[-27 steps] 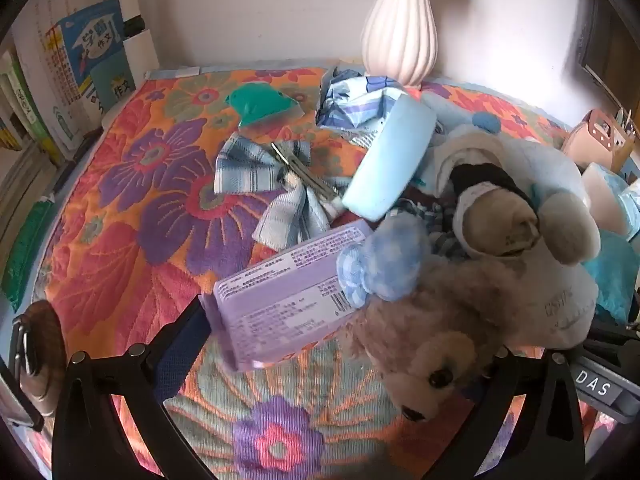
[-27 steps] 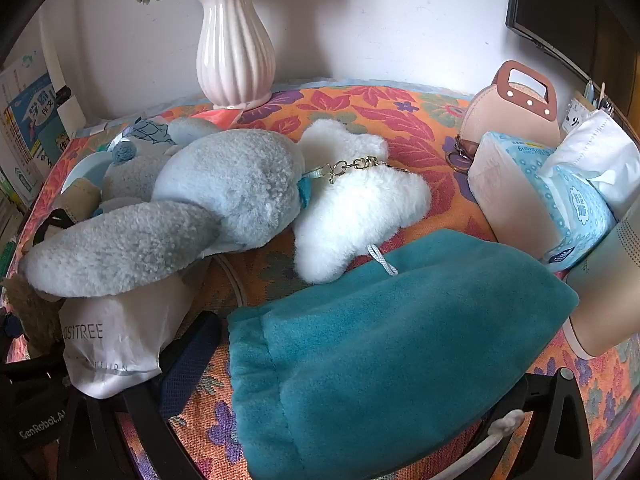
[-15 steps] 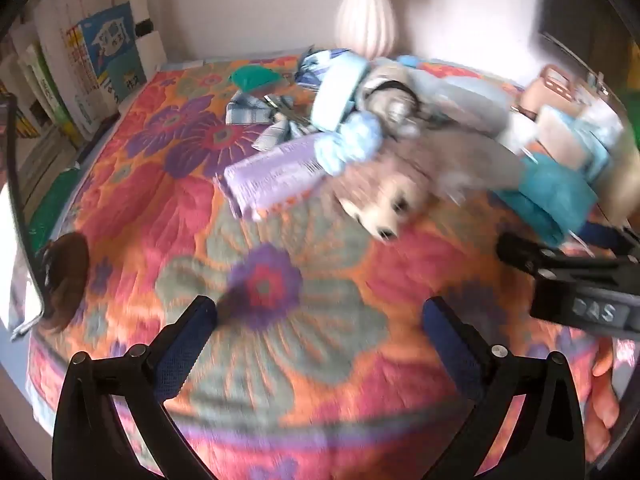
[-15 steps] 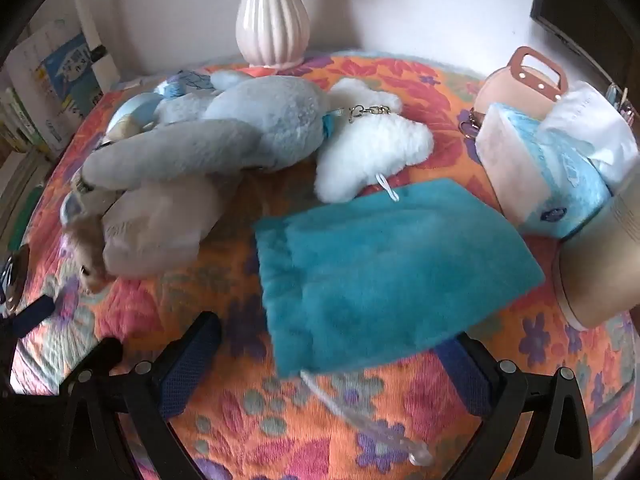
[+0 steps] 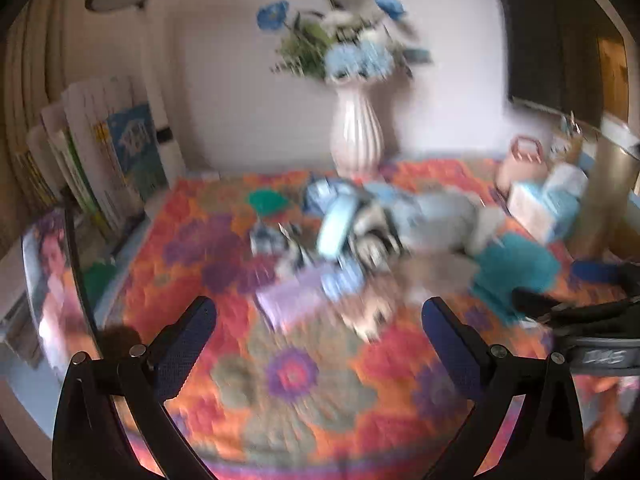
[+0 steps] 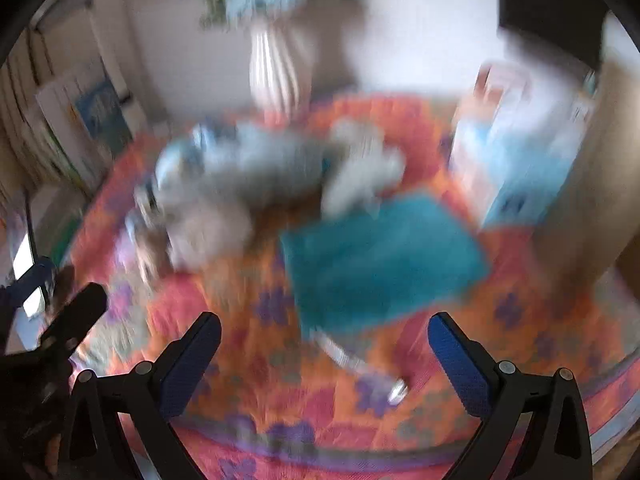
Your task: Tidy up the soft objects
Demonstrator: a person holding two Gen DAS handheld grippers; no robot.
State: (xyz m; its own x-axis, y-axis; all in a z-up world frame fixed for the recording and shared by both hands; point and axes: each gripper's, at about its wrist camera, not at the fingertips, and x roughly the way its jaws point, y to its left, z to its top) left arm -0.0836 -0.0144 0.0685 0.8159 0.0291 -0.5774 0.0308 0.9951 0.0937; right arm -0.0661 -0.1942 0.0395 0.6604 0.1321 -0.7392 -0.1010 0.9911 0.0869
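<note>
Both views are smeared by motion blur, the right wrist view worst, so the pile of soft toys reads only as rough shapes. In the left wrist view the plush toys (image 5: pixel 404 236) lie heaped at the middle of the floral cloth (image 5: pixel 288 376), grey-blue and white bodies overlapping so that one cannot be told from another; a lilac packet (image 5: pixel 292 296) sits at the pile's near left edge. A teal cloth pouch (image 5: pixel 516 268) lies flat to the right of the heap. The left gripper (image 5: pixel 319 330) hangs over bare cloth on the near side, jaws wide apart with nothing between them. The right gripper (image 6: pixel 324 354) is likewise spread wide and empty, the pouch just beyond it.

Behind the pile stands a ribbed white vase (image 5: pixel 357 136) of blue flowers against the far wall. Books (image 5: pixel 108 160) lean at the far left, and tissue packs (image 5: pixel 548 204) crowd the far right.

Only the right wrist view shows a white fluffy toy (image 6: pixel 362 168) touching the pouch's far edge; only the left shows a green object (image 5: pixel 266 202) far left of the heap.
</note>
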